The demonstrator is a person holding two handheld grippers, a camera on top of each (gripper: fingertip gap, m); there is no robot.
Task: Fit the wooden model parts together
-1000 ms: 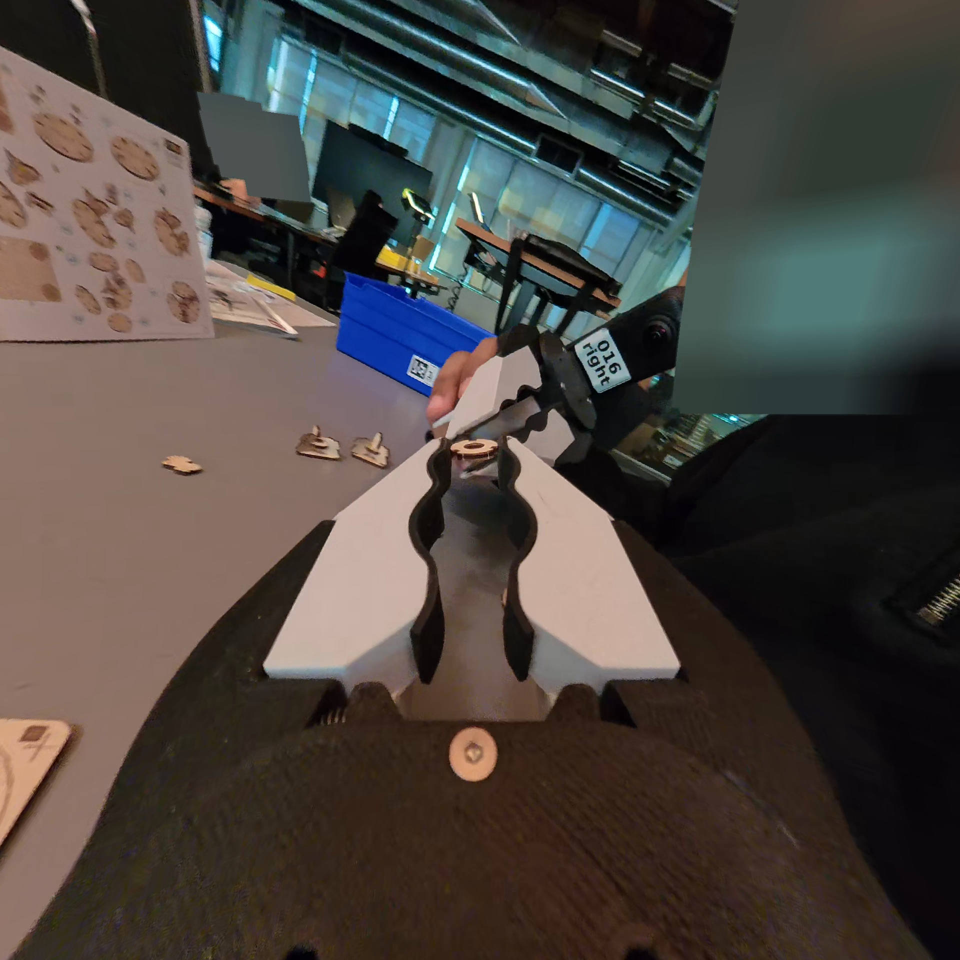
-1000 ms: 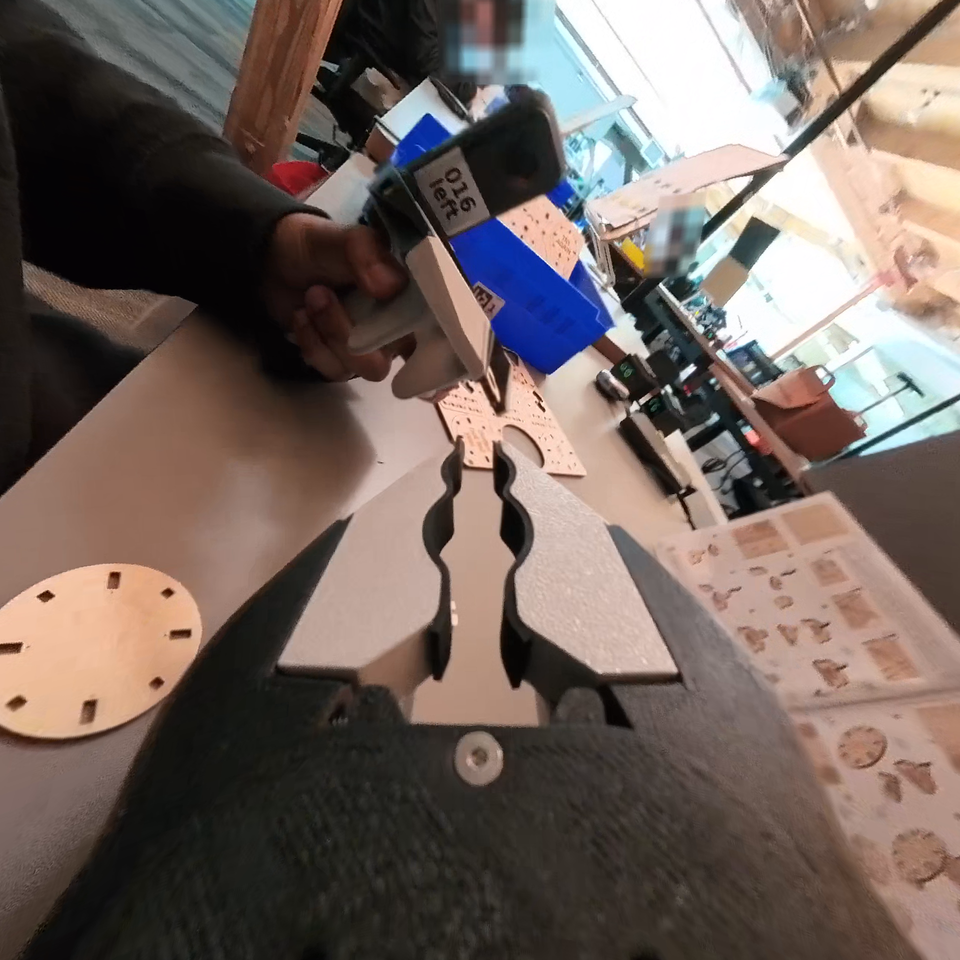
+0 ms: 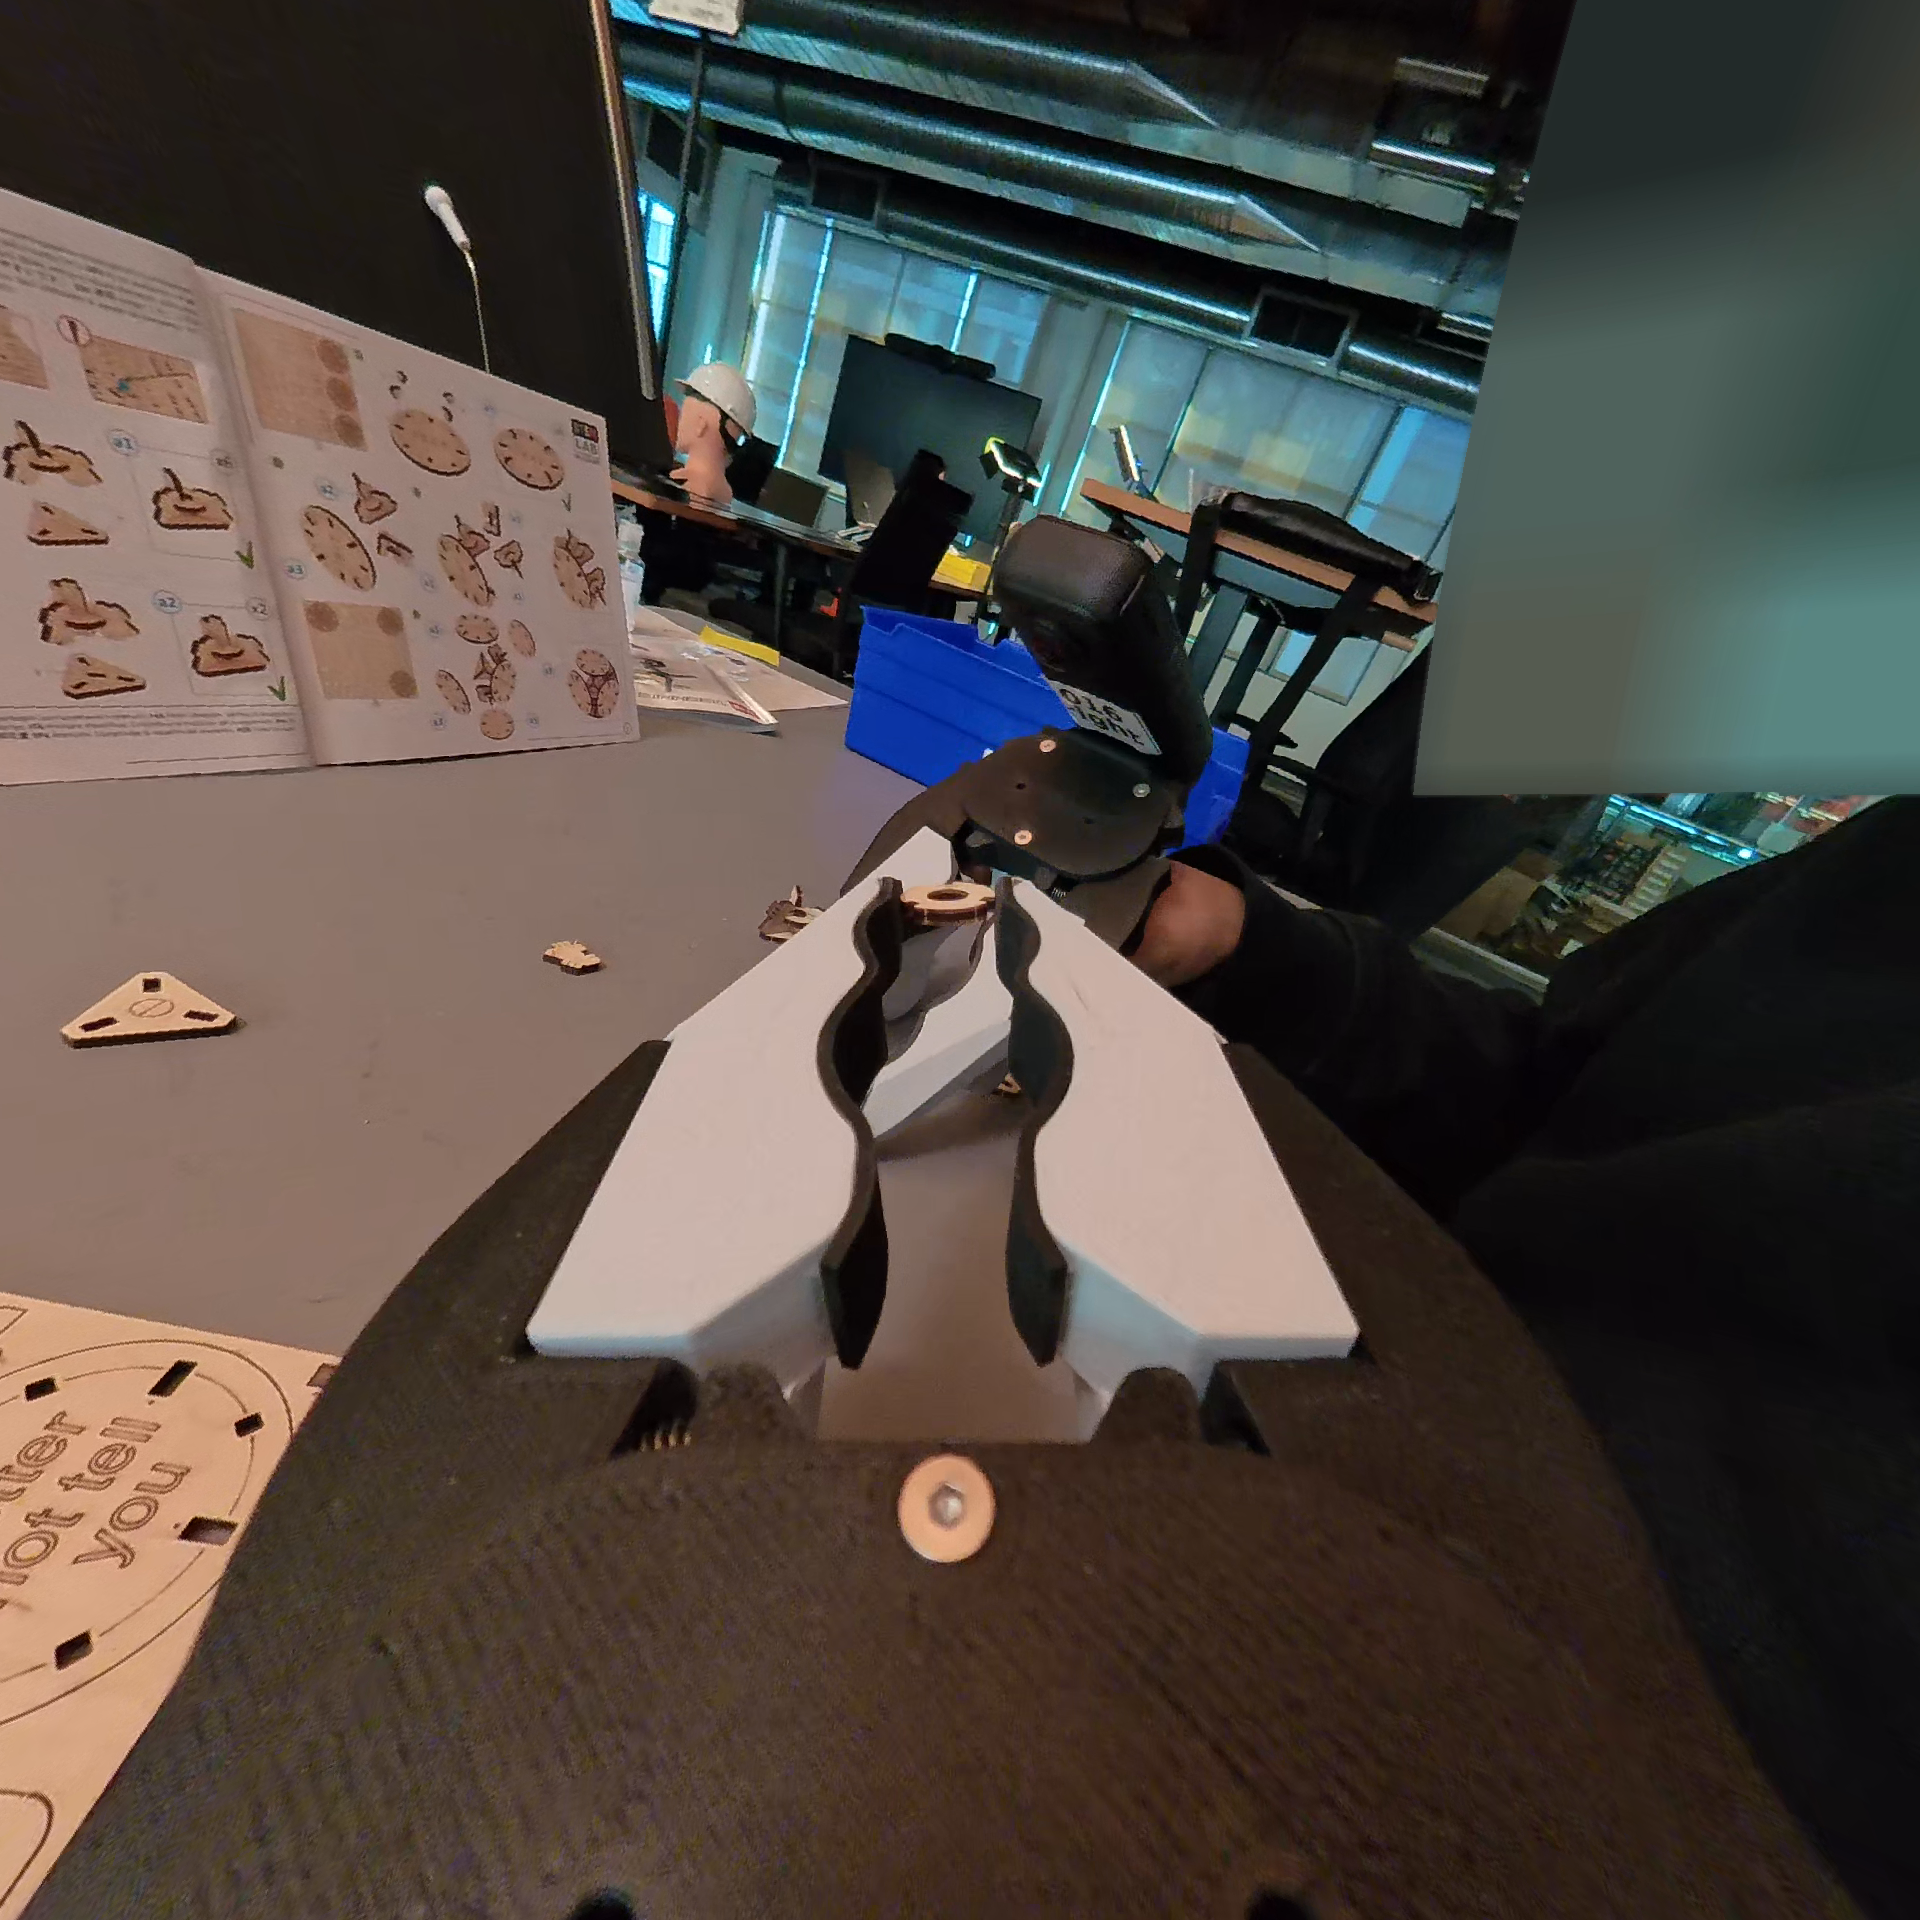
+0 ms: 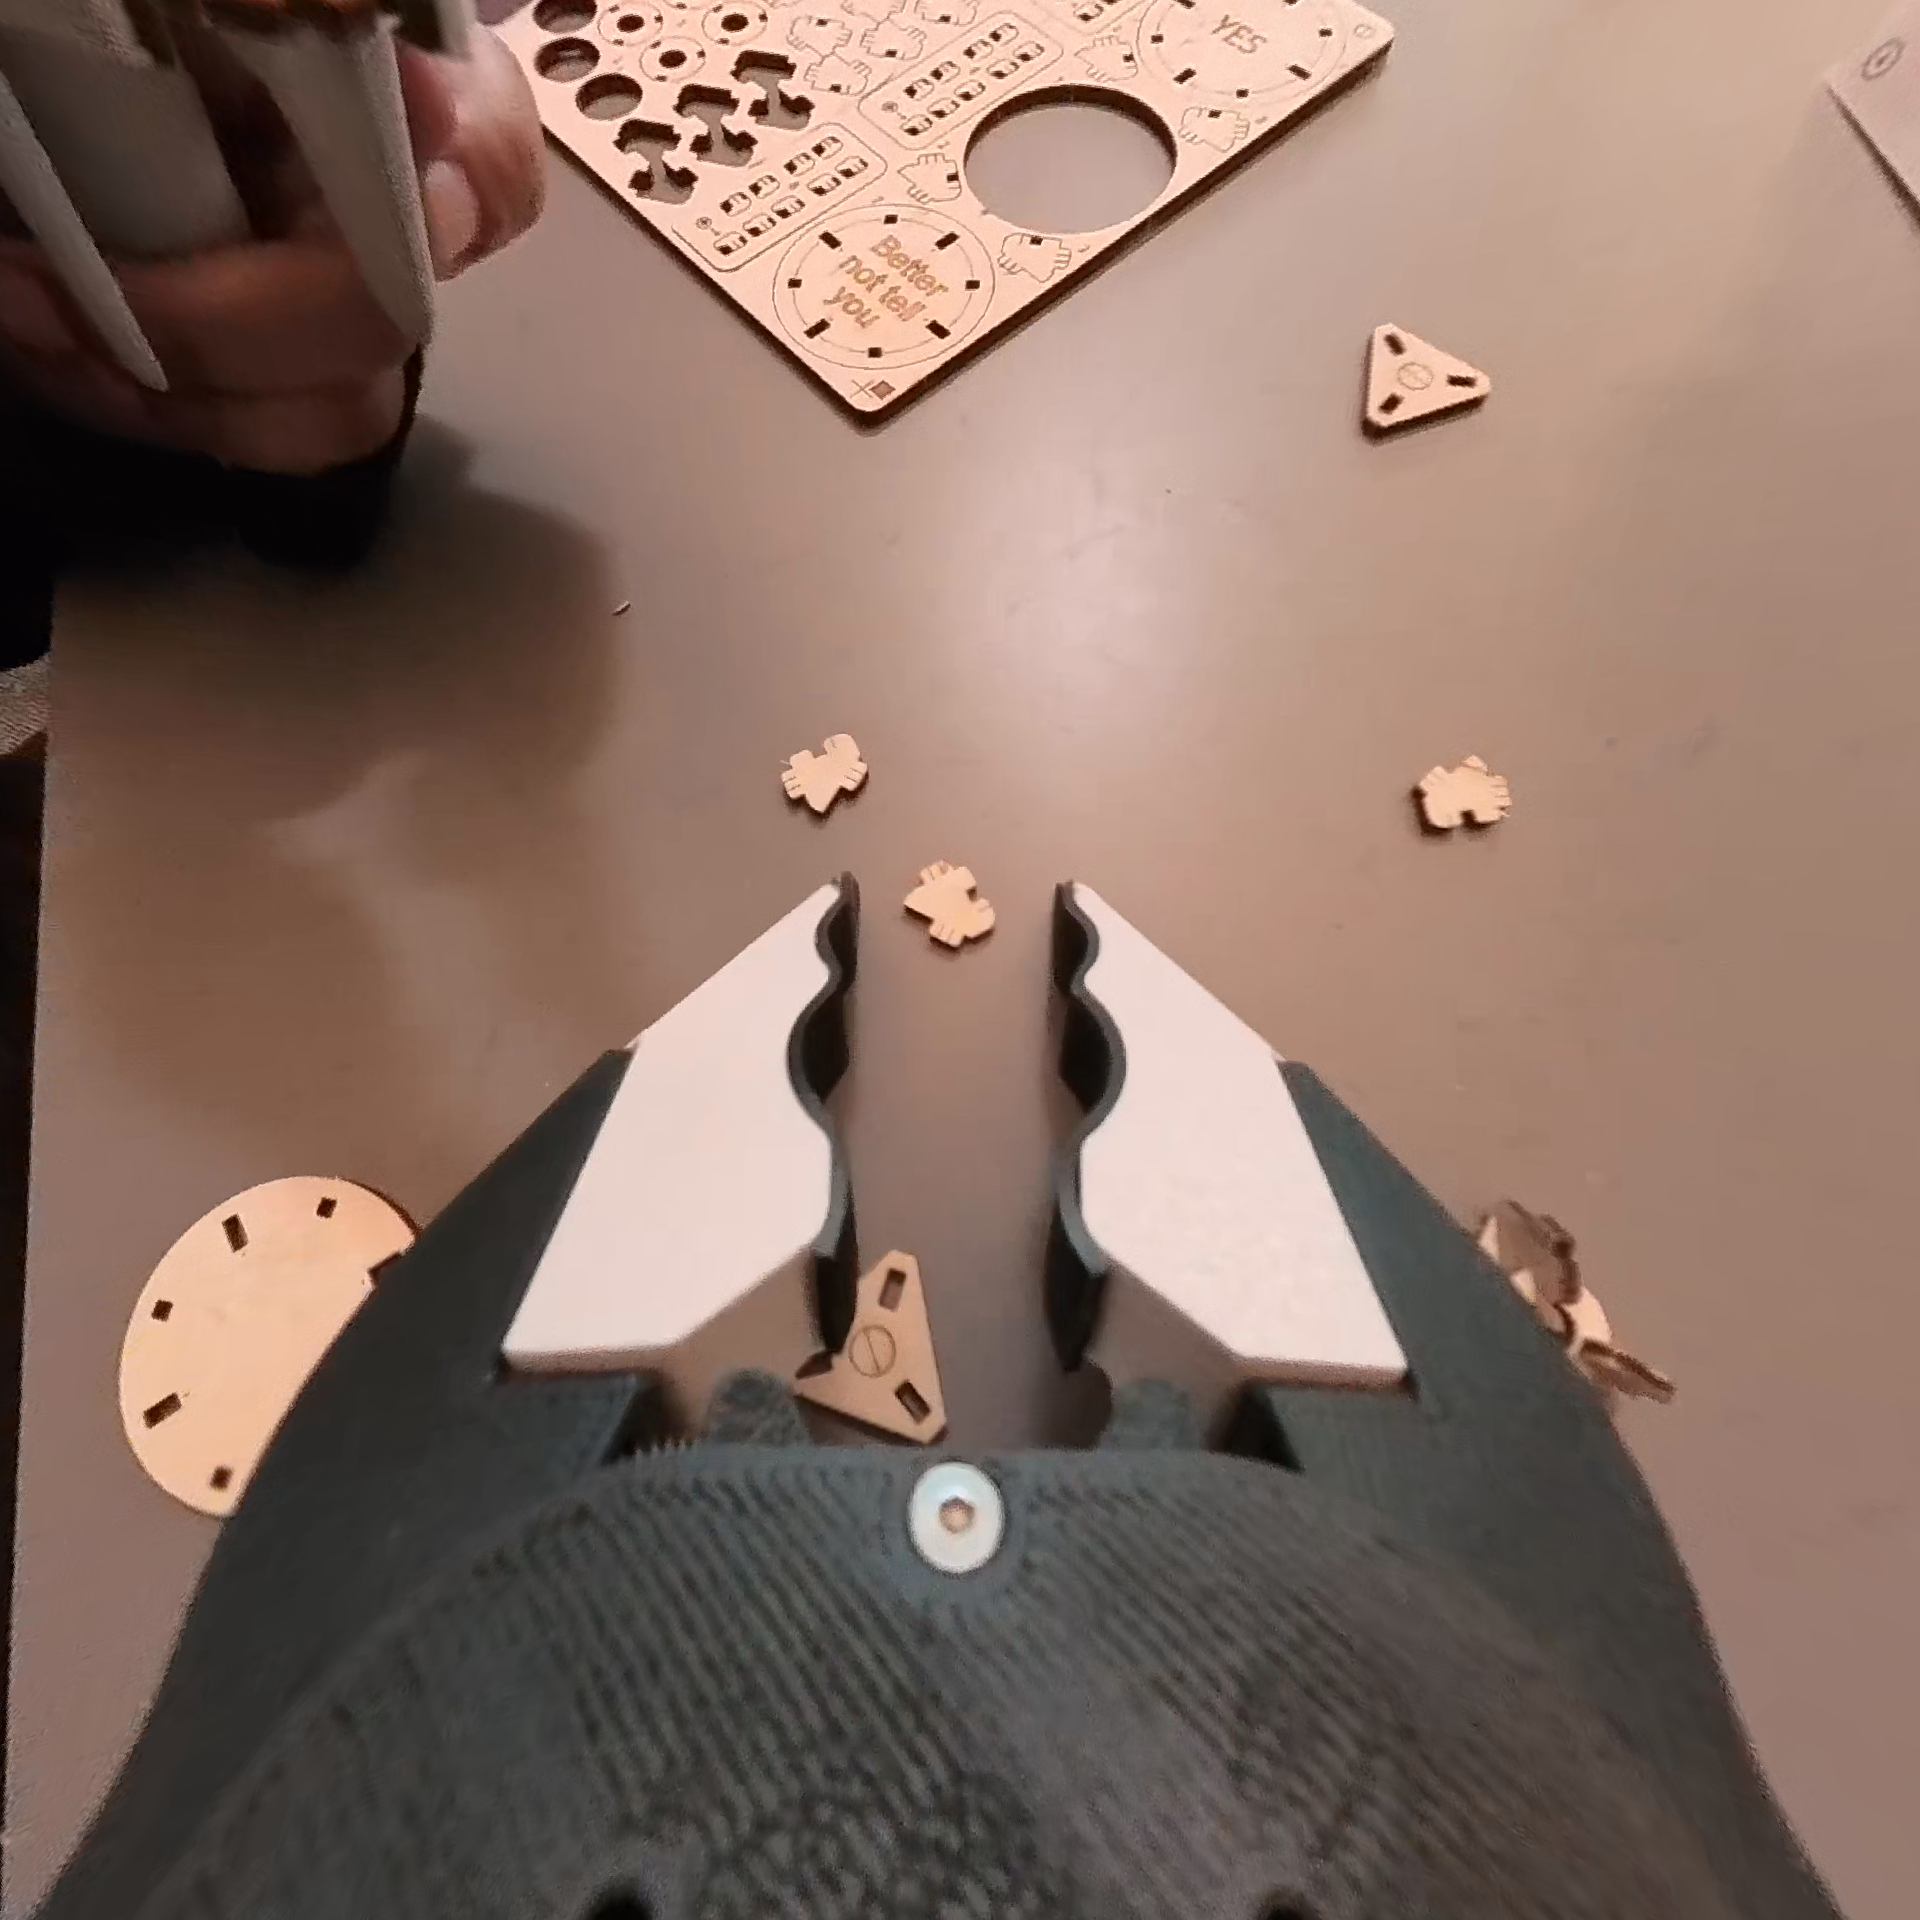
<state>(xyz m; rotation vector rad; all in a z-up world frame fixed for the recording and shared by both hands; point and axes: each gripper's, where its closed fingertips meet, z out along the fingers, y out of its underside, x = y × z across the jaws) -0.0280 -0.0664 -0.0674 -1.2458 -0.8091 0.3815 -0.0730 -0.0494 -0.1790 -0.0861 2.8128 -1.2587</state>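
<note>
Left gripper (image 3: 943, 902) pinches a small wooden ring (image 3: 945, 902) flat between its tips by the rim; it looks thin, light, stiff and probably snappable, so edge grip suits it. Right gripper (image 4: 954, 906) hangs spread and empty over the grey table (image 4: 1039, 582), a tiny notched wooden piece (image 4: 948, 902) lying loose between its fingertips, pads clear of it. Bare table lies ahead of the tips, the cut-out sheet (image 4: 935, 156) farther off.

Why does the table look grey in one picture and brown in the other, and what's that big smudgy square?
Left wrist view: cool light, grey table; the smudgy square was added afterwards to hide someone. Right wrist view: warm light browns the table, with pale glare and soft shadows top left.
</note>
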